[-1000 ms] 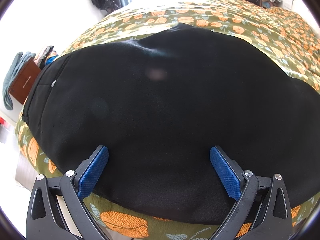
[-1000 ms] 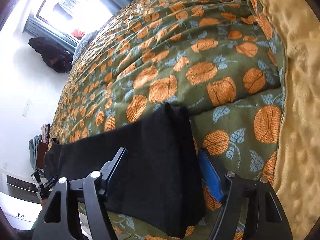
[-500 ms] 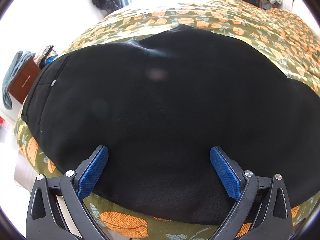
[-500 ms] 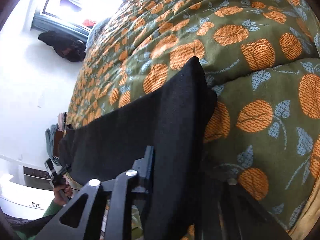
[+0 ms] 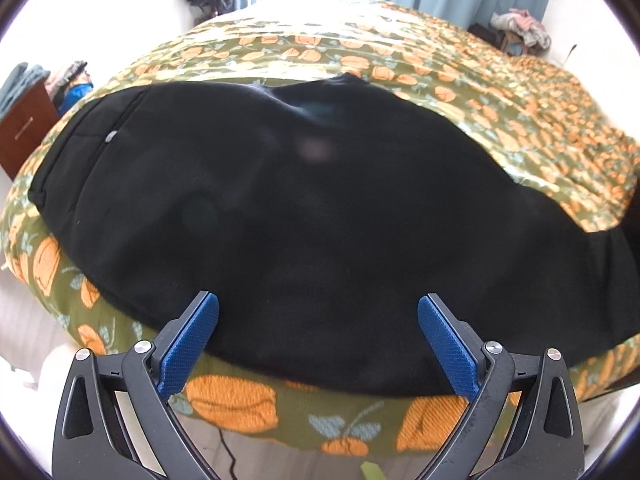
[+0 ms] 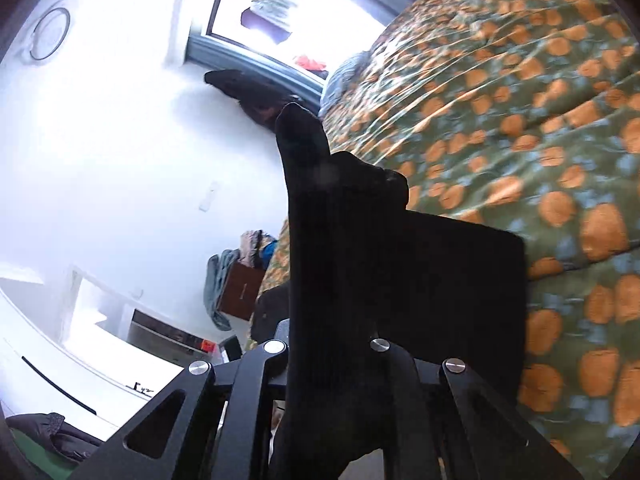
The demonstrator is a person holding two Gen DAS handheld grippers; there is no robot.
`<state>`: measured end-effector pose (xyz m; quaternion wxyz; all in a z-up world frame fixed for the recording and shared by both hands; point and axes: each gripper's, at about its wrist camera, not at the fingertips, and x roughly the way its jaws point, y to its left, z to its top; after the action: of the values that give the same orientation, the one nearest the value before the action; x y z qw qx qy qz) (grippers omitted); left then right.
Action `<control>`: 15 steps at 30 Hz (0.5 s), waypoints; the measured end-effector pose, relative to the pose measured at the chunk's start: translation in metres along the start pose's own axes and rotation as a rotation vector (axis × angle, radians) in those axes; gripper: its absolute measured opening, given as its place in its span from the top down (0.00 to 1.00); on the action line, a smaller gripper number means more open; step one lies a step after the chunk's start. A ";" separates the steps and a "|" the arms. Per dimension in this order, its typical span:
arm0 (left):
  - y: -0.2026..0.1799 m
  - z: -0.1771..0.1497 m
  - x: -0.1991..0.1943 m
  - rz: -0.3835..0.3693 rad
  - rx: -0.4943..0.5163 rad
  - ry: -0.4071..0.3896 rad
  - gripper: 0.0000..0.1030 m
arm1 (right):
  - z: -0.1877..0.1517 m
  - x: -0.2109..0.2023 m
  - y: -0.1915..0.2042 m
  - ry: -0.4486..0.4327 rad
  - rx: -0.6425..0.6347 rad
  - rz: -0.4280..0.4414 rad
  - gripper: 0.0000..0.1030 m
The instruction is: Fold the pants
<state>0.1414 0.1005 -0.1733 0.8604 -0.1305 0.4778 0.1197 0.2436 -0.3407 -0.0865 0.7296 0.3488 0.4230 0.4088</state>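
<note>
The bed (image 5: 500, 92) with its pumpkin-print quilt carries the black pants (image 5: 320, 208), spread flat near the front edge. My right claw (image 6: 332, 360) is closed tight on the leg end and holds it lifted off the quilt. My left claw (image 5: 318, 344) stands wide open over the near edge, gripping nothing. I judge the first fold is beginning; next, the leg end must travel toward the waistband (image 5: 86, 136). No containers here.

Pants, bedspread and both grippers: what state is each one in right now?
Black pants: spread flat on the bed, one end lifted.
Right gripper: shut on the pants' lifted end.
Left gripper: open, holding nothing, over the pants' near edge.
Bedspread: covering the bed, slightly wrinkled.
</note>
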 end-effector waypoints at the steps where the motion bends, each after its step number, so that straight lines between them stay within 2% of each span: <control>1: 0.003 0.000 -0.003 -0.012 -0.013 -0.003 0.03 | -0.004 0.022 0.010 0.015 -0.019 0.013 0.88; 4: 0.017 -0.002 -0.010 -0.035 -0.057 -0.013 0.03 | -0.025 0.105 0.040 0.081 -0.077 0.009 0.88; 6: 0.026 -0.004 -0.014 -0.045 -0.077 -0.016 0.03 | -0.043 0.151 0.053 0.125 -0.133 -0.051 0.82; 7: 0.028 -0.004 -0.015 -0.048 -0.083 -0.016 0.03 | -0.054 0.174 0.059 0.154 -0.168 -0.115 0.71; 8: 0.031 -0.005 -0.017 -0.056 -0.088 -0.017 0.03 | -0.066 0.196 0.064 0.191 -0.204 -0.189 0.45; 9: 0.034 -0.006 -0.020 -0.068 -0.093 -0.019 0.03 | -0.078 0.212 0.068 0.234 -0.244 -0.260 0.35; 10: 0.036 -0.007 -0.024 -0.086 -0.098 -0.022 0.03 | -0.090 0.223 0.074 0.263 -0.293 -0.315 0.29; 11: 0.036 -0.007 -0.029 -0.118 -0.101 -0.029 0.03 | -0.101 0.222 0.079 0.266 -0.339 -0.337 0.29; 13: 0.027 -0.005 -0.036 -0.189 -0.087 -0.038 0.03 | -0.118 0.206 0.093 0.240 -0.439 -0.361 0.26; 15: 0.005 -0.001 -0.047 -0.285 -0.031 -0.062 0.03 | -0.123 0.177 0.102 0.191 -0.535 -0.409 0.16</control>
<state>0.1143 0.1006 -0.1341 0.8809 -0.2064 0.4258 0.0076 0.1561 -0.1197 -0.1075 0.8192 0.0135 0.4282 0.3813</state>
